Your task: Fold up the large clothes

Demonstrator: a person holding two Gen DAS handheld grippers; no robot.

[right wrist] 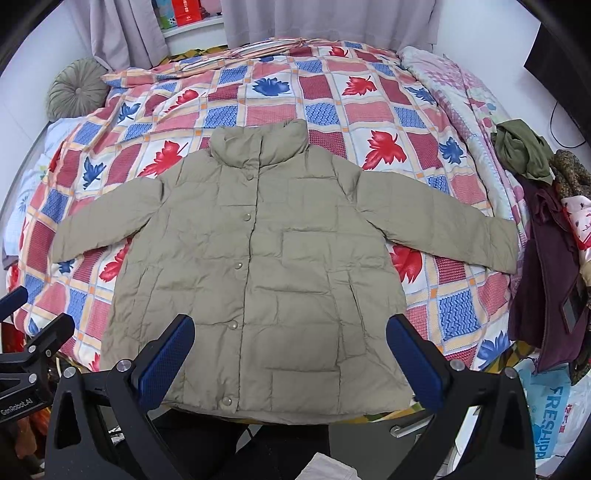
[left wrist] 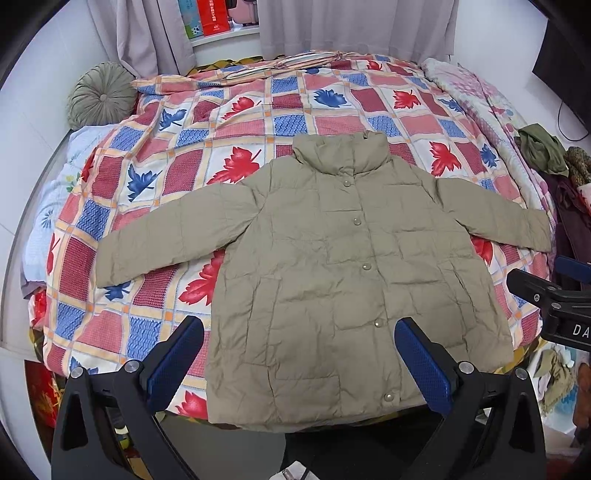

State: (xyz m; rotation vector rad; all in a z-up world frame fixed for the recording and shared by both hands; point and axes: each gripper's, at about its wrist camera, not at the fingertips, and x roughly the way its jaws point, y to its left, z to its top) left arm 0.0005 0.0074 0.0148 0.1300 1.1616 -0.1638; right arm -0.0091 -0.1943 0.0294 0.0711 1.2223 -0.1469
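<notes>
The left tool (left wrist: 299, 354) and right tool (right wrist: 290, 350) hover spread apart and empty near the hem of the jacket (right wrist: 258, 251), spread flat, buttoned, on the bed (right wrist: 325, 107), ready for folding.

Home bedroom. Bed (left wrist: 110, 236) with leaf-pattern patchwork quilt fills most of view. Round pleated green cushion (left wrist: 100, 96) at far corner by white wall. Grey curtains (left wrist: 354, 26) behind bed, books (left wrist: 207, 16) on windowsill between them. Heap of clothes (right wrist: 546, 236) piled at right bedside.
</notes>
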